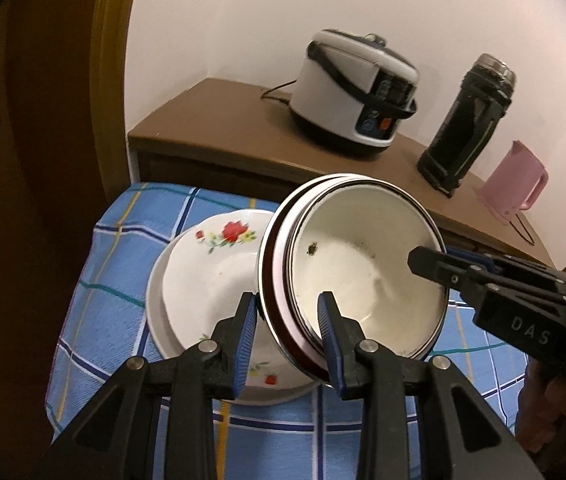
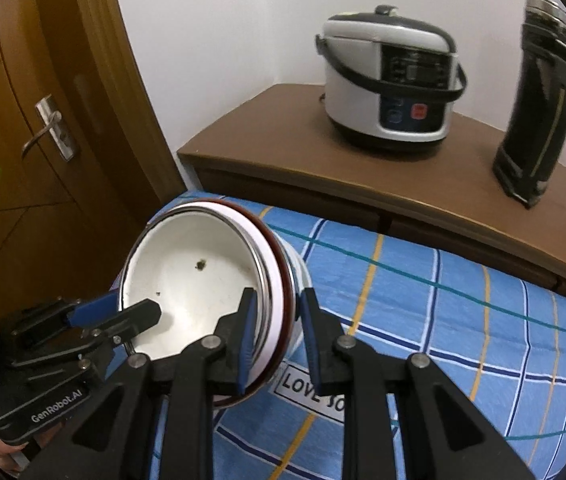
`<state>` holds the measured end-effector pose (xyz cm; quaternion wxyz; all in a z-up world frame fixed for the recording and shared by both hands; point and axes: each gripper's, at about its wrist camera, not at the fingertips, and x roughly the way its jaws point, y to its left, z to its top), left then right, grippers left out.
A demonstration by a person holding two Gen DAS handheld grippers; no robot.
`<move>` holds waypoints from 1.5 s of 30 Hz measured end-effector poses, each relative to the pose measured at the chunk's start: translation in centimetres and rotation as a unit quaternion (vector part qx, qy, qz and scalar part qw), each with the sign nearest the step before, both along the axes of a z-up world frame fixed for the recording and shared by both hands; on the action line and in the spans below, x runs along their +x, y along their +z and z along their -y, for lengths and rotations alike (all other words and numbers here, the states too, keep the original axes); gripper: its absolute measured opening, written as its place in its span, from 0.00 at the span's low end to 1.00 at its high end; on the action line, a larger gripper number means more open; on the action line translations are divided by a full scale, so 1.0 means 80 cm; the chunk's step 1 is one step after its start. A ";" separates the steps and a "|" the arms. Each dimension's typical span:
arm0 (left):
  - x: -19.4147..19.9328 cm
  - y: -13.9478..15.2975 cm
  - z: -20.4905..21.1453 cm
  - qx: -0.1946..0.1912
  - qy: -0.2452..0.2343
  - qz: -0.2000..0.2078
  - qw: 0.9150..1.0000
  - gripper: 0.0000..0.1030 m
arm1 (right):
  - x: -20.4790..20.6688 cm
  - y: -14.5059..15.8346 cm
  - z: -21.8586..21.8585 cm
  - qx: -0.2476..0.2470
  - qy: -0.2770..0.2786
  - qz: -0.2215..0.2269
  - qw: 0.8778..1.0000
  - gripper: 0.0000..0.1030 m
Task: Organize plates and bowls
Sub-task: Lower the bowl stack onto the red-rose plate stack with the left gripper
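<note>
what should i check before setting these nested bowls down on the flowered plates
1. Left gripper hold: jaws straddle the rims of the nested enamel bowls, one pad inside, one outside: ok.
2. Right gripper hold: jaws straddle the opposite rims: ok.
3. Bowls level: tipped steeply on edge, opening sideways: not ok.
4. Bowls nested: rims sit close together: ok.
5. Landing spot: stacked flowered plates on the blue checked cloth are partly hidden by the bowls: cannot tell.
6. Grip firmness: cannot tell.
</note>
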<state>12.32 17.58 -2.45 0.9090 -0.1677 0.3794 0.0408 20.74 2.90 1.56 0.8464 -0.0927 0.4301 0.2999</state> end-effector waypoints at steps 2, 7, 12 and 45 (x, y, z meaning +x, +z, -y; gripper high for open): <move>0.002 -0.004 -0.007 -0.003 0.004 -0.007 1.000 0.33 | 0.004 -0.004 -0.007 -0.003 0.005 -0.008 1.000 0.22; 0.004 -0.010 -0.017 0.003 0.014 -0.019 1.000 0.33 | 0.015 -0.018 -0.024 -0.009 0.015 -0.029 0.999 0.22; 0.009 -0.017 -0.026 0.003 0.020 -0.033 0.999 0.33 | 0.030 -0.033 -0.034 -0.012 0.023 -0.068 0.997 0.22; 0.051 -0.037 -0.060 -0.020 0.025 -0.048 0.998 0.36 | 0.068 -0.057 -0.075 -0.053 0.037 -0.105 0.992 0.25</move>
